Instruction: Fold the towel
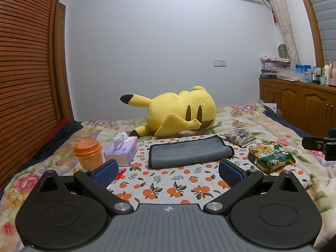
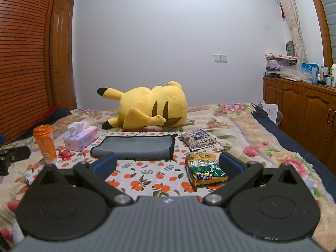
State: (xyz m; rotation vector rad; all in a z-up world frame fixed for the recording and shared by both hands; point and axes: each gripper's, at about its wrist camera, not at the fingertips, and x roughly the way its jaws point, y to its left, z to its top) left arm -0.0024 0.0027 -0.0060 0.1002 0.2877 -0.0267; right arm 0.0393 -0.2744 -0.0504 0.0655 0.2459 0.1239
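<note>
The grey microfibre towel with black-bound edges (image 1: 190,151) lay straight ahead of my left gripper (image 1: 168,171), on the white cloth printed with oranges (image 1: 168,185), and ahead and slightly to the left of my right gripper (image 2: 168,164). It already looked doubled over once, its rounded fold facing me. Both grippers hung above the cloth with their blue pads spread wide and nothing between them, well short of the towel.

I judged the next fold should run sideways, so I meant to pinch the two corners at one short end, take both layers in each grip, lift only enough to clear the cloth, and lay that end squarely on the other so the black bindings lined up. Grabbing a single layer would have opened the earlier fold.

Room was tight at the sides. Left of the towel sat the pale purple cardboard tissue box (image 1: 121,151), then the orange lidded plastic cup (image 1: 88,153), with a small red wrapped sweet (image 2: 66,154) near them. To its right lay the purple patterned snack pouch (image 2: 198,139), and closer to my right gripper the green noodle packet (image 2: 204,169), partly between its pads in that view. Beyond the towel the big yellow plush toy (image 1: 178,113) rested on the floral bedspread (image 2: 241,121). The clearest space was the printed cloth between me and the towel.
</note>
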